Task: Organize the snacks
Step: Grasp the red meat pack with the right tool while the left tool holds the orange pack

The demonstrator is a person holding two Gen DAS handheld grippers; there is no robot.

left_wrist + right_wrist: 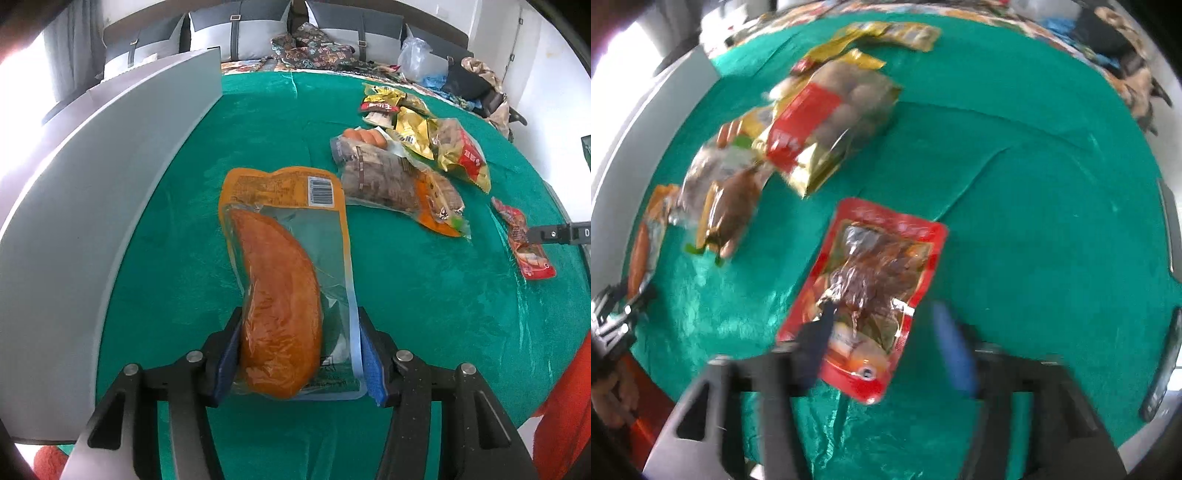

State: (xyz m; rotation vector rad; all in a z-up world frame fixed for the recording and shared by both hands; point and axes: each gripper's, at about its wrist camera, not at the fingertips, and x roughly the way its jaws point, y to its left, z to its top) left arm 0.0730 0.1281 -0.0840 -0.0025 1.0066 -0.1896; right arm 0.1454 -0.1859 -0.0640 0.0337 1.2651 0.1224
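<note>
The left hand-held gripper is clamped on an orange sausage pack lying on the green-covered worktop. The right hand-held gripper stands with jaws apart around a red snack pouch, one finger over it, not gripping. Farther off, a pile of mixed snack packets lies beside a grey panel.

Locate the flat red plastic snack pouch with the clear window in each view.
Left wrist view: red snack pouch at far right, under the right gripper tip.
Right wrist view: pouch centre, between blurred fingers.
Shared landmark: gold-and-red snack bag.
</note>
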